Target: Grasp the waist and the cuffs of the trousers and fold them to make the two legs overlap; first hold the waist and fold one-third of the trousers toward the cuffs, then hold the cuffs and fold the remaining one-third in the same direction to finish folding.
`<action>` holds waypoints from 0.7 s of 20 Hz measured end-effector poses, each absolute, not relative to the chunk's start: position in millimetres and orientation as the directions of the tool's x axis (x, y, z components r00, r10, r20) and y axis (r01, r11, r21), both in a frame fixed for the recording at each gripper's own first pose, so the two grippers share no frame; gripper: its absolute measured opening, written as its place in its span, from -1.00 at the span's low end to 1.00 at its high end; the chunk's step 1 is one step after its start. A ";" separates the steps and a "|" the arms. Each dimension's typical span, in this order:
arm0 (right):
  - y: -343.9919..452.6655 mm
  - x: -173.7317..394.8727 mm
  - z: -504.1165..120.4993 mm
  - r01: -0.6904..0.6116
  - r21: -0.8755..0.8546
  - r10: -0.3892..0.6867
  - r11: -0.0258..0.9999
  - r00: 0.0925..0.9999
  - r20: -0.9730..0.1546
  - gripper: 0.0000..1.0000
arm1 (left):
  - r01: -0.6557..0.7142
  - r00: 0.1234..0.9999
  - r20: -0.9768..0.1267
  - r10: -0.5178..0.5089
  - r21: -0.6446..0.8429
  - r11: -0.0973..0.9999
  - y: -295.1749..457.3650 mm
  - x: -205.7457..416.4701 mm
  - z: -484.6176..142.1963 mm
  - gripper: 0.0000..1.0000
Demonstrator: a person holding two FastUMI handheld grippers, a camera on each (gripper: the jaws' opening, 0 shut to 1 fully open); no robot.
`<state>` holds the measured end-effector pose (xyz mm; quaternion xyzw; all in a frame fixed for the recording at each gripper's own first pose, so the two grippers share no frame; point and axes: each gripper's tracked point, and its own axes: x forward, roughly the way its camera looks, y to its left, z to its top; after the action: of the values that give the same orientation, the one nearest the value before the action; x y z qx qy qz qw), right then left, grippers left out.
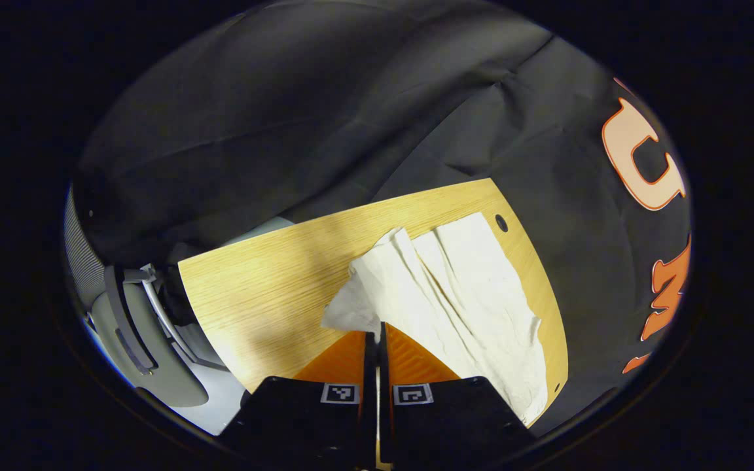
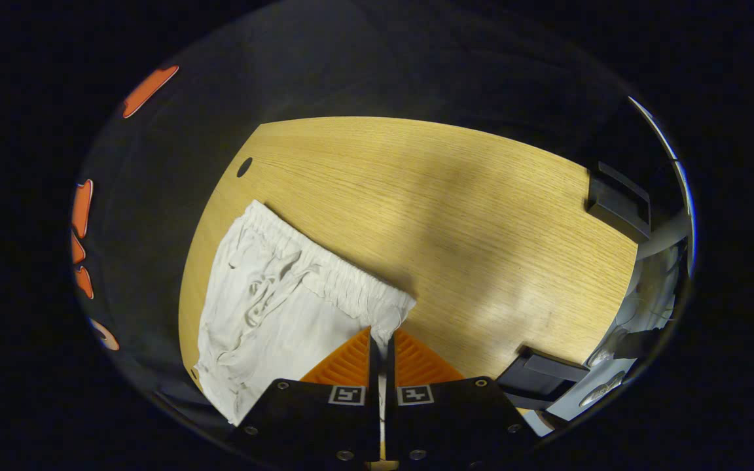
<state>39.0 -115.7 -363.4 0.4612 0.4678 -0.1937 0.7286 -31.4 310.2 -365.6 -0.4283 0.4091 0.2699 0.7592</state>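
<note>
Now the white trousers (image 1: 462, 294) lie on the wooden table (image 1: 266, 294), toward its edge. Fingers together, the left gripper (image 1: 377, 337) pinches a cuff corner lifted off the wood. Likewise, the right gripper (image 2: 381, 340) is clamped on the elastic waist (image 2: 338, 275) at its corner.

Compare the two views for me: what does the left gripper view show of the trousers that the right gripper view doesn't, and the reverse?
Left gripper view: the left gripper pinches a cuff end, with the two legs running away across the table. Right gripper view: the right gripper pinches a corner of the gathered elastic waist, drawstring beside it. Both: pale trousers on the wooden table, fingers closed on cloth.
</note>
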 end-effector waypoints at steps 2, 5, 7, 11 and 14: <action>-115.1 48.1 -349.7 0.698 0.535 0.176 0.476 0.520 -0.836 -0.93 | -0.752 0.537 -0.841 0.066 -0.442 0.488 310.9 -22.4 -356.0 -0.89; -116.8 61.8 -327.9 0.669 0.580 0.212 0.465 0.552 -0.807 -0.93 | -0.741 0.557 -0.827 0.081 -0.450 0.499 315.6 -9.9 -342.6 -0.89; -119.2 69.9 -319.2 0.652 0.585 0.222 0.482 0.555 -0.802 -0.93 | -0.733 0.559 -0.826 0.077 -0.449 0.511 318.3 -0.1 -336.0 -0.89; -118.6 89.8 -300.6 0.649 0.610 0.230 0.455 0.576 -0.785 -0.93 | -0.695 0.579 -0.814 0.048 -0.461 0.552 321.8 37.9 -320.2 -0.89; -120.3 103.3 -289.6 0.658 0.616 0.210 0.432 0.591 -0.779 -0.93 | -0.648 0.598 -0.801 0.019 -0.469 0.600 327.4 73.2 -314.5 -0.92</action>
<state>103.3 -120.3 -289.6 0.5105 0.4255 -0.1531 0.7314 73.2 327.4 -314.5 -0.3960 0.3972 0.2081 0.8013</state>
